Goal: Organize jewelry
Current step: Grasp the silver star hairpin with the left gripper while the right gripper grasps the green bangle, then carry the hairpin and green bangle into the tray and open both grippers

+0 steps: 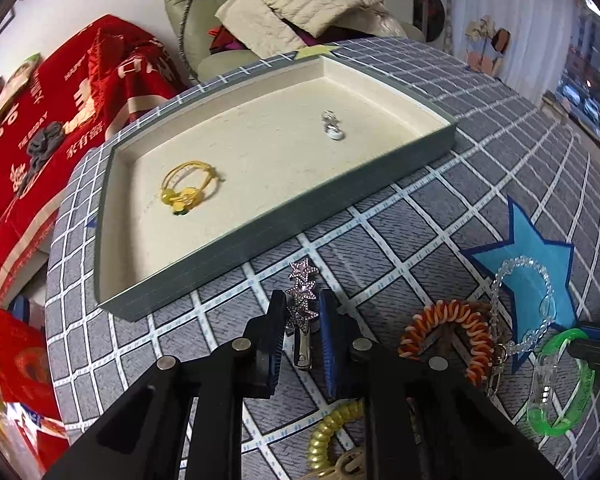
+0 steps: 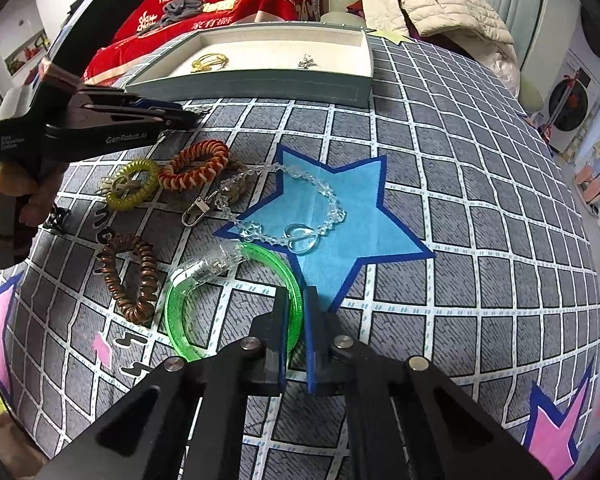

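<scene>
Black fingers (image 2: 298, 312) pinch green bangle (image 2: 236, 300), angled down.

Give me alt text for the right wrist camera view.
The right claw is shut on a green bangle lying on a grey checked tablecloth. Beyond it, a clear bead bracelet rests on a blue star; coil bands lie to the left, a jewelry tray behind.

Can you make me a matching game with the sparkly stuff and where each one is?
Things:
1. star hair clip
2. green bangle
3. yellow bracelet
4. clear bead bracelet

Places:
A. lying in the tray
B. on the blue star
C. between the left gripper's fingers
D. pinched by the right gripper

Pairs: 1-C, 2-D, 3-A, 4-B
</scene>
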A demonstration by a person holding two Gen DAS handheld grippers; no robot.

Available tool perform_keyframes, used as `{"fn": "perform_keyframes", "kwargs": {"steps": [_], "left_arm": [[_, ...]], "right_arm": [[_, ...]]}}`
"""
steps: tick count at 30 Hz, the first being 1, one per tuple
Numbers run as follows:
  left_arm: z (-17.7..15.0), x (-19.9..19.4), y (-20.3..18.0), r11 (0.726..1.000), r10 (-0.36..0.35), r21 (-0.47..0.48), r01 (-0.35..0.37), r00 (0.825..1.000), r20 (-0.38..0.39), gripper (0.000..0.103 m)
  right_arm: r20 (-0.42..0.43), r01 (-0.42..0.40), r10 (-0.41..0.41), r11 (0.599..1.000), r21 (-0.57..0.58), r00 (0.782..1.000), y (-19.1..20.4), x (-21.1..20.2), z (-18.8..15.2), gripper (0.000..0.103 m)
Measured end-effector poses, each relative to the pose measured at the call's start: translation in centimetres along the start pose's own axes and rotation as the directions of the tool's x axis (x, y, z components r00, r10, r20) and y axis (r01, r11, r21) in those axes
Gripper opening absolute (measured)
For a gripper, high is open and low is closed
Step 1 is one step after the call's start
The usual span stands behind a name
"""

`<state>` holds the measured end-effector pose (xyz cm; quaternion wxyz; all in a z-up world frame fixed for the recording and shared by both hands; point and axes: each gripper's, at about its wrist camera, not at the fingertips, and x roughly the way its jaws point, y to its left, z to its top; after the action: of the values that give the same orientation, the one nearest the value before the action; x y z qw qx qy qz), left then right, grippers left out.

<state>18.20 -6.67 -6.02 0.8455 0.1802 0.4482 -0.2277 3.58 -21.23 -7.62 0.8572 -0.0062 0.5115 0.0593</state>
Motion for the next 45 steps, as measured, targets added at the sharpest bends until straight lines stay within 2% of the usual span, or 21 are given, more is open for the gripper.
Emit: {"fn": "perform_keyframes", "kwargs": {"steps": [6,9,14,18,27,35,45], "left_arm": [[0.3,-1.6,1.4,0.997,-0.007,-0.075,0.01,0.999,0.04,0.038],[0.7,-2.6,2.0,0.994,-0.008,-0.109,0.016,0.998,0.067,0.033],[1.1,-3.9,2.9,0.988,-0.015,-0.15,0.032,0.994,0.112,0.033],[1.5,-4.6,3.5,0.982,-0.031,-0.182,0.055,0.991,0.132,0.033],[3.3,-6.0,5.0,0.974,-0.018,-0.22,0.058,0.984,0.18,0.033],[6.8,-5.3,7.9,0.959,0.031,-0.282,0.025,0.981,0.193,0.033],[10.7,-0.5,10.8,0.934,0.084,-0.357,-0.021,0.983,0.161,0.033]], "right_arm": [[0.035,-0.041,0.04,0.998,0.042,0.999,-1.2,-1.4,0.9,0.008],[0.065,-0.066,0.062,0.996,0.067,0.996,-2.0,-2.4,2.1,0.008],[0.121,-0.087,0.076,0.992,0.089,0.99,-3.0,-3.7,4.7,0.008],[0.142,-0.106,0.09,0.989,0.104,0.986,-3.6,-3.9,6.4,0.008],[0.176,-0.14,0.12,0.985,0.103,0.977,-4.2,-3.6,11.1,0.008],[0.186,-0.173,0.153,0.98,0.096,0.971,-4.2,-1.7,17.1,0.008],[0.135,-0.154,0.137,0.98,0.126,0.981,-4.4,5.0,23.1,0.008]]}}
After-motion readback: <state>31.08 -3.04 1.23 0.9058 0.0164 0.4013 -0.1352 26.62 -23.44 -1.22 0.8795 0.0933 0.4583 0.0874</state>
